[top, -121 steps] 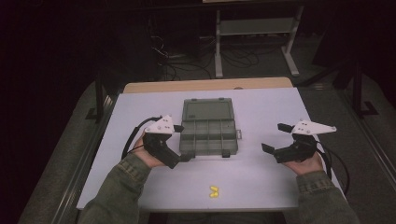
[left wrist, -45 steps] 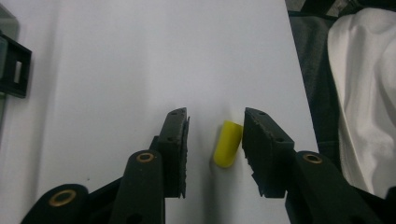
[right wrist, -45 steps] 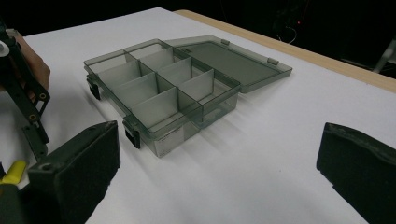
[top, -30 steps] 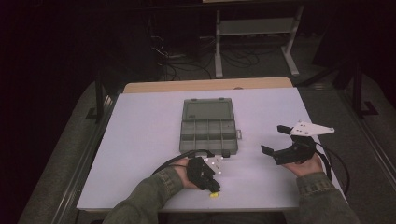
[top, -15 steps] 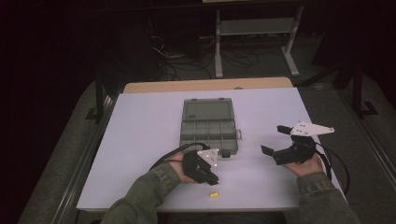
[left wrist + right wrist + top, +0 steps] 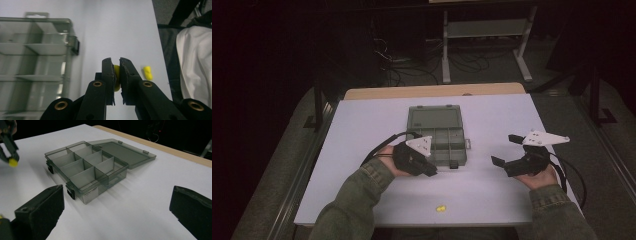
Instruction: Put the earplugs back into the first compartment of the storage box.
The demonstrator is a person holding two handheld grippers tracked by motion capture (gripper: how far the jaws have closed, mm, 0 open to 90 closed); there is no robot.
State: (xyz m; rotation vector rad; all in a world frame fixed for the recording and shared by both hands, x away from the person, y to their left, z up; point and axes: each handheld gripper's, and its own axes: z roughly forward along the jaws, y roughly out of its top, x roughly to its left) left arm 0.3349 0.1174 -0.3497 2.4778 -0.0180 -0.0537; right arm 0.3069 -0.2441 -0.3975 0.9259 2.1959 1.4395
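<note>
A clear grey organizer box [image 6: 435, 143] lies open in the middle of the white table [image 6: 362, 125], its lid flat behind it and its compartments [image 6: 85, 167] bare. My left gripper [image 6: 432, 172] hovers just in front of the box's near left corner. It is shut on a small yellow piece [image 6: 116, 72], which the right gripper view catches as a yellow piece [image 6: 12, 163] at the tip of the left gripper [image 6: 8, 147]. A second yellow piece [image 6: 440, 208] lies on the table near the front edge. My right gripper [image 6: 503, 149] stands open to the right of the box, with nothing between its fingers.
The box's latch [image 6: 75, 47] juts out on the side facing the left gripper. Bare table surface [image 6: 150, 195] lies between the box and the right gripper. A wooden strip [image 6: 432, 91] borders the far edge. White cloth [image 6: 195, 62] hangs beyond the table's front edge.
My left gripper has risen from the front of the table and moved toward the box with one yellow piece in its jaws. The other piece stays on the table. The right gripper has not moved.
</note>
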